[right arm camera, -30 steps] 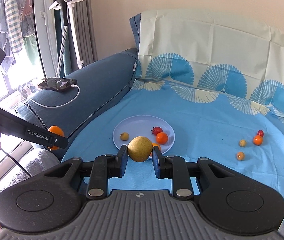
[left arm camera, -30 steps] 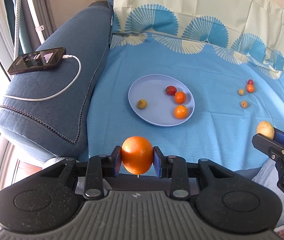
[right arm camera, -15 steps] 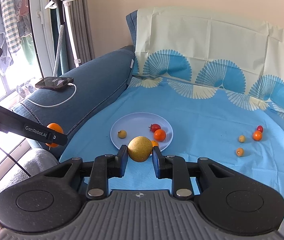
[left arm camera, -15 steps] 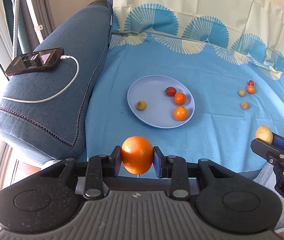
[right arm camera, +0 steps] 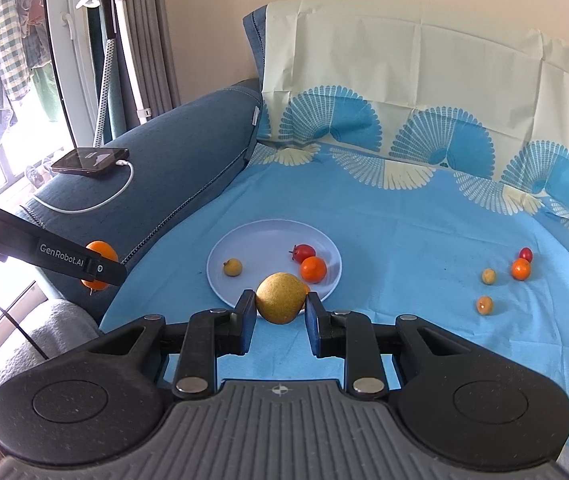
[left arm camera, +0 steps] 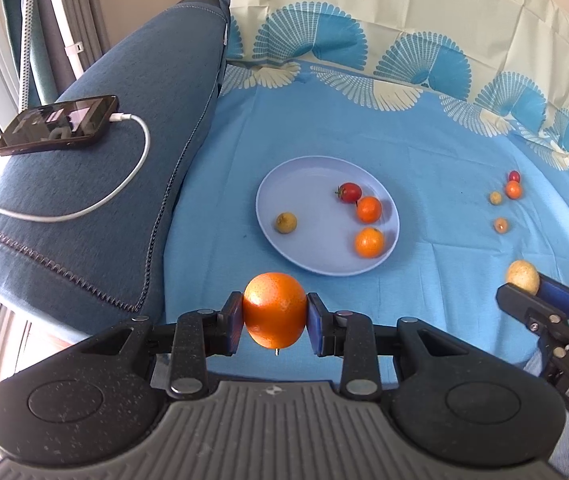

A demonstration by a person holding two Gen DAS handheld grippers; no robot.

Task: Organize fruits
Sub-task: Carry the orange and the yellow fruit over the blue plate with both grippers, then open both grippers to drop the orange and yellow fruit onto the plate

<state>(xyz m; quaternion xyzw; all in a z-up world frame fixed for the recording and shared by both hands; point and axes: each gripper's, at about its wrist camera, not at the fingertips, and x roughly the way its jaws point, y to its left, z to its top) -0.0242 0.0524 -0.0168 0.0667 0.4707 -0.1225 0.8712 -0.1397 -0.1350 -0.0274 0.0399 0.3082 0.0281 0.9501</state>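
My left gripper (left arm camera: 275,317) is shut on a large orange (left arm camera: 275,309), held above the front edge of the blue cloth, short of the pale blue plate (left arm camera: 284,184). My right gripper (right arm camera: 280,305) is shut on a yellow-brown round fruit (right arm camera: 280,297) just in front of the plate (right arm camera: 252,240). On the plate lie a red tomato (left arm camera: 349,192), two small oranges (left arm camera: 369,209) (left arm camera: 369,242) and a small yellow fruit (left arm camera: 285,222). Several small fruits (left arm camera: 512,189) lie loose on the cloth at the right.
A blue sofa armrest (left arm camera: 84,184) at the left carries a phone (left arm camera: 58,125) on a white charging cable (left arm camera: 84,208). A patterned cloth (left arm camera: 404,128) covers the seat and backrest. A garment steamer stand (right arm camera: 104,40) and hanging clothes are by the window.
Both grippers have drifted slightly forward toward the plate with their fruits held. The right gripper sits a little lower and further right in the left wrist view.
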